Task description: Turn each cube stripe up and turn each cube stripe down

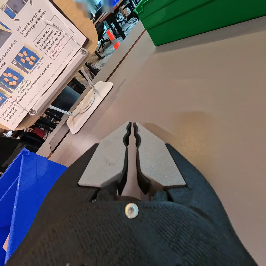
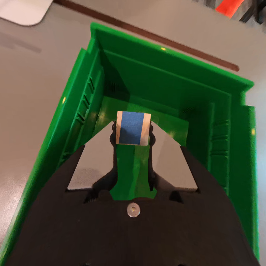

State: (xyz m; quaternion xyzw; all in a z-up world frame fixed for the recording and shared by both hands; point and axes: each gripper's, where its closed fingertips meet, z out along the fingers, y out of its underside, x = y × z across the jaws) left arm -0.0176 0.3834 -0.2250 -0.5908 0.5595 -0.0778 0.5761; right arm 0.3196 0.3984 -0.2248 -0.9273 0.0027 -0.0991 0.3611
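Note:
In the right wrist view, my right gripper [image 2: 132, 125] is shut on a wooden cube [image 2: 132, 128] with a blue stripe facing the camera. It holds the cube inside the green bin [image 2: 151, 80], above the bin's floor. No other cube shows in the bin. In the left wrist view, my left gripper [image 1: 132, 123] is shut and empty, low over the grey table [image 1: 187, 93]. The green bin [image 1: 201, 23] stands at the far right there, and a blue bin [image 1: 25, 187] is at the lower left, its inside mostly hidden.
A sheet of instructions on a wooden stand [image 1: 36, 61] with a white base plate [image 1: 89, 106] stands at the table's left edge. The table's far edge [image 1: 126, 57] drops to a room with chairs and an orange cone [image 1: 113, 39].

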